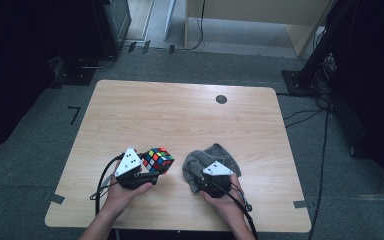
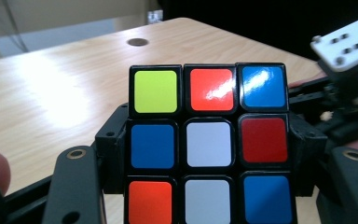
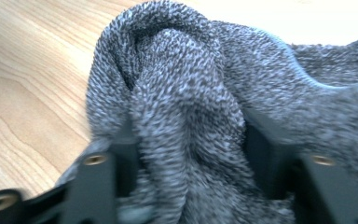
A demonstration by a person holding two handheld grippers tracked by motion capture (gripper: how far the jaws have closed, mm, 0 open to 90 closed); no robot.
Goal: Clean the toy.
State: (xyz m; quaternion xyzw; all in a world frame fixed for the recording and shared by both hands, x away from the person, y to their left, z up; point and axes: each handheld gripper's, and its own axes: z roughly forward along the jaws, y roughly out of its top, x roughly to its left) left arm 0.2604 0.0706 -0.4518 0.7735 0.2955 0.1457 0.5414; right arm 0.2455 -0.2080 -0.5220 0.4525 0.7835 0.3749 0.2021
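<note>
A scrambled Rubik's cube (image 1: 158, 160) hangs just above the wooden table (image 1: 180, 115) near its front left. My left gripper (image 1: 154, 169) is shut on it. In the left gripper view the cube (image 2: 208, 144) sits between both black jaws, its face showing yellow, red, blue, white and orange squares. To the right lies a crumpled grey knitted cloth (image 1: 211, 159). My right gripper (image 1: 206, 175) sits at the cloth's near edge. In the right gripper view a thick fold of the cloth (image 3: 186, 93) is bunched between the two jaws, which press on it from both sides.
A small dark round hole (image 1: 221, 99) marks the table's far right part. Cables trail from both grippers over the front edge. Black stands and loose cables (image 1: 325, 85) stand on the carpet to the right, and a wooden cabinet (image 1: 260, 15) is behind the table.
</note>
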